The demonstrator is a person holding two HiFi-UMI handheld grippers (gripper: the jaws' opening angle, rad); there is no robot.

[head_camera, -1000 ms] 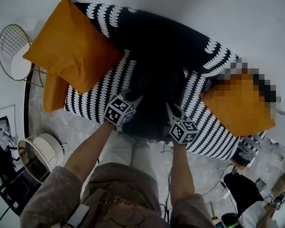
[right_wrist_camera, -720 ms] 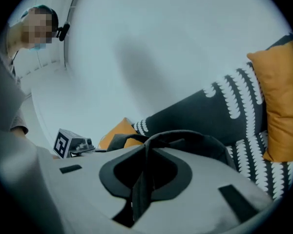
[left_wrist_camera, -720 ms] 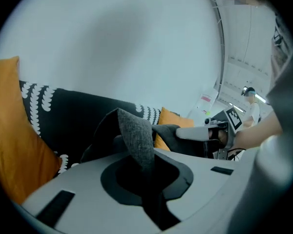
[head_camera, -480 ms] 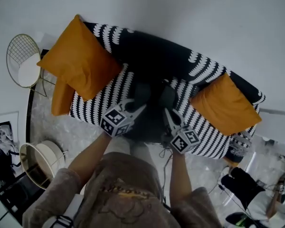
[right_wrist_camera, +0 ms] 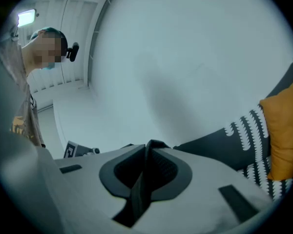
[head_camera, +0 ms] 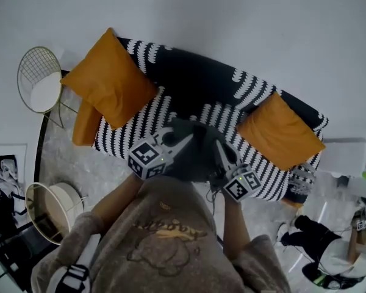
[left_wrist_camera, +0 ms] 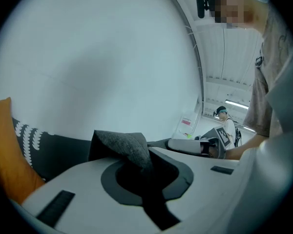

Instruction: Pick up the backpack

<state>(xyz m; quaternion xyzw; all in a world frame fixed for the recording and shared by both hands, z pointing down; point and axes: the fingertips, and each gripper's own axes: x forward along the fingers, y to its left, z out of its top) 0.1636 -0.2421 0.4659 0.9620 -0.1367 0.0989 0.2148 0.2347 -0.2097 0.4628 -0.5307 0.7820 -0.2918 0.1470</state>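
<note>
Fingers (left_wrist_camera: 83, 177) of the left gripper (head_camera: 180, 141) are pressed together on a grey fold of the backpack (left_wrist_camera: 124, 145). The fingers (right_wrist_camera: 210, 172) of the right gripper (head_camera: 220, 149) are likewise closed, pinching a thin dark edge of it. The backpack hangs between the two grippers just in front of the person's chest. In the head view it overlaps the front edge of the sofa (head_camera: 189, 81), which is black with white scalloped stripes. An orange cushion (head_camera: 107, 81) leans at the sofa's left end with a smaller cushion (head_camera: 85, 124) below it, and a third cushion (head_camera: 279, 133) sits at the right end. A gold wire chair (head_camera: 39, 78) stands left of the sofa.
</note>
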